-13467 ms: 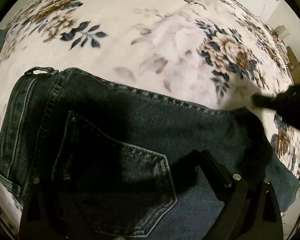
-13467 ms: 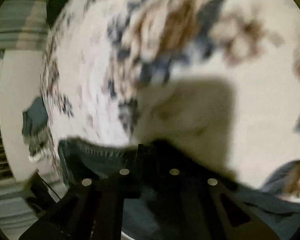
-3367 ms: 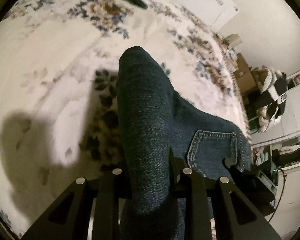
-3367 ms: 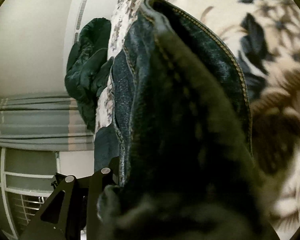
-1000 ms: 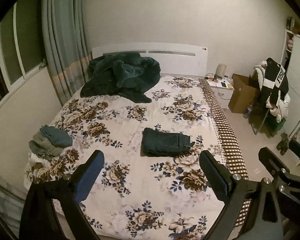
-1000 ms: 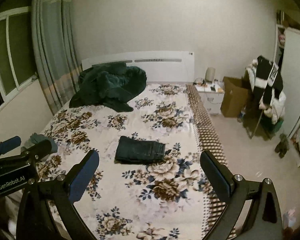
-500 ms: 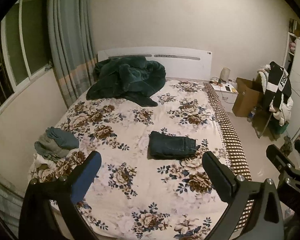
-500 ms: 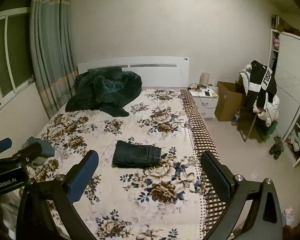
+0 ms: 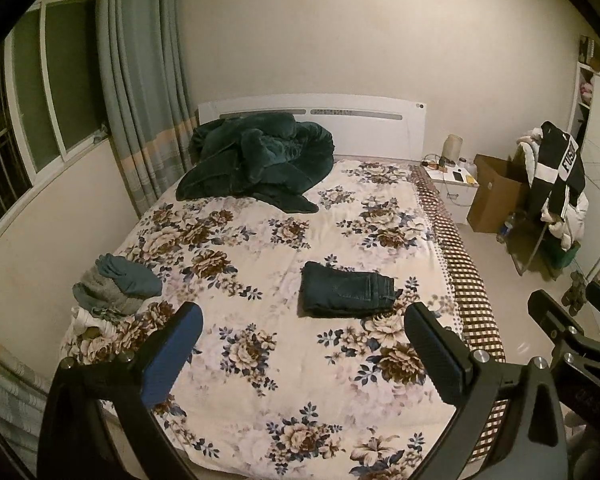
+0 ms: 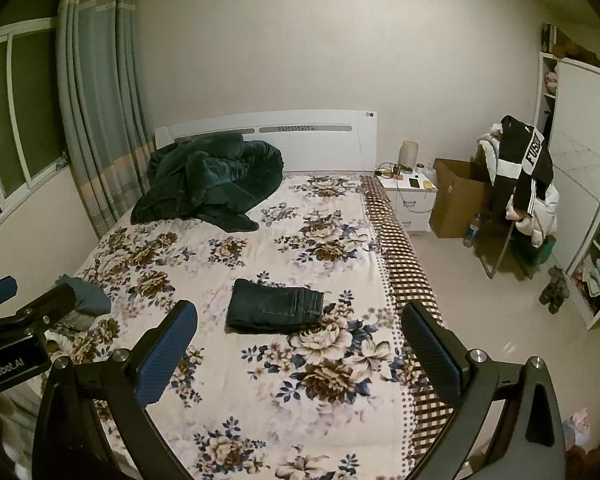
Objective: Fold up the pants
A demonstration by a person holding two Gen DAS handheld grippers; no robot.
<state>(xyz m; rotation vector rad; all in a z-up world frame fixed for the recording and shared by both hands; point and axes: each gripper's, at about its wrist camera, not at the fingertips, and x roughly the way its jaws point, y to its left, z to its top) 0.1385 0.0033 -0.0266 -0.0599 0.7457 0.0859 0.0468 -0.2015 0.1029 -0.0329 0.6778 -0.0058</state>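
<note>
Both the left gripper [image 9: 302,316] and right gripper [image 10: 298,314] hover released, angled down toward the folded pants [image 9: 346,290].

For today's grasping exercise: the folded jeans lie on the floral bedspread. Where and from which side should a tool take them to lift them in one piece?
Judging by their pose, take the folded jeans at the smooth folded end, on the left in both views, coming in low across the bedspread. The right end shows loose stacked layers that could splay.
</note>
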